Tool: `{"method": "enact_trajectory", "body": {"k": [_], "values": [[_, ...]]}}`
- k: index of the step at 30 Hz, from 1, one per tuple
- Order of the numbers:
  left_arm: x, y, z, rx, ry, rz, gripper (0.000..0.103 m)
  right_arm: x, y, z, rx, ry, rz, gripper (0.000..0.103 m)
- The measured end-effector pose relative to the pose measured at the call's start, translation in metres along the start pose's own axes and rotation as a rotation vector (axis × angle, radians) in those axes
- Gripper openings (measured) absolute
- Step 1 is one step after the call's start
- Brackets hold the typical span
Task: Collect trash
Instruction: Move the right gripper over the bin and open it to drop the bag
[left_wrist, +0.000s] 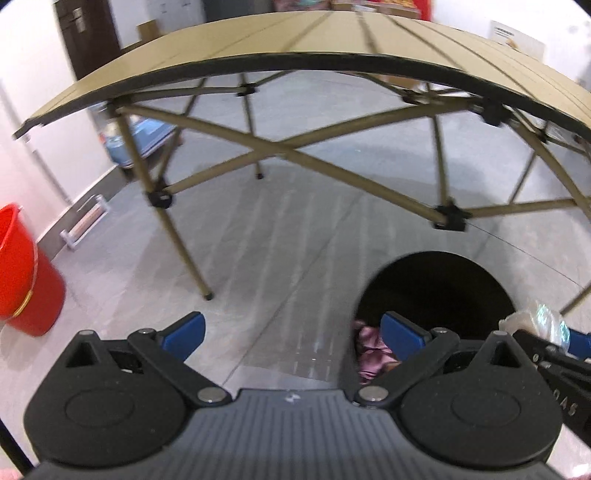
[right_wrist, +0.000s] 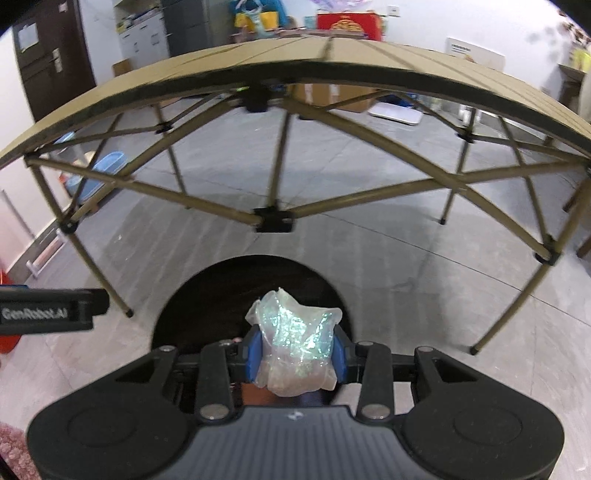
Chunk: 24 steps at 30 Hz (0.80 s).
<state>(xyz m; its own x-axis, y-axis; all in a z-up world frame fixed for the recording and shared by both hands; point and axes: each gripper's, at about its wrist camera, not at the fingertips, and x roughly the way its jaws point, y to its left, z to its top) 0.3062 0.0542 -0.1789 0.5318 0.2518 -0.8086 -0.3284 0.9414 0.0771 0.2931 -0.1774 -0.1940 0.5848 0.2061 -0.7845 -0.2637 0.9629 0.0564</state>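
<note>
Right hand-held gripper (right_wrist: 297, 350) clamped on crumpled plastic wrapper (right_wrist: 295, 343) above black bin (right_wrist: 207, 306), left hand-held gripper (left_wrist: 291, 328) spread wide

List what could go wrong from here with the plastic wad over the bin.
1. The right tool pinches a light, crumpled iridescent plastic wrapper above the black bin; released, such film may cling to a blue pad or drift onto the floor.
2. The open left tool sits close beside the right one, its right finger over the bin mouth, so the two could bump.
3. Pink trash lies inside the bin; how full it is cannot be told.
</note>
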Motion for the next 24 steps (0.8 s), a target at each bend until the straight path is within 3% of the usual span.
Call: {"method": "enact_trajectory", "body": {"k": [10, 20, 24], "values": [[0.007, 0.041, -0.003, -0.041, 0.008, 0.059, 0.103, 0.031, 0.048, 0.004, -0.042, 0.048, 0.021, 0.037], [0.010, 0.049, -0.004, -0.051, 0.011, 0.074, 0.103, 0.049, 0.056, 0.000, -0.047, 0.089, 0.013, 0.038], [0.012, 0.048, -0.004, -0.053, 0.019, 0.073, 0.103, 0.048, 0.052, 0.000, -0.033, 0.090, 0.031, 0.043]]}}
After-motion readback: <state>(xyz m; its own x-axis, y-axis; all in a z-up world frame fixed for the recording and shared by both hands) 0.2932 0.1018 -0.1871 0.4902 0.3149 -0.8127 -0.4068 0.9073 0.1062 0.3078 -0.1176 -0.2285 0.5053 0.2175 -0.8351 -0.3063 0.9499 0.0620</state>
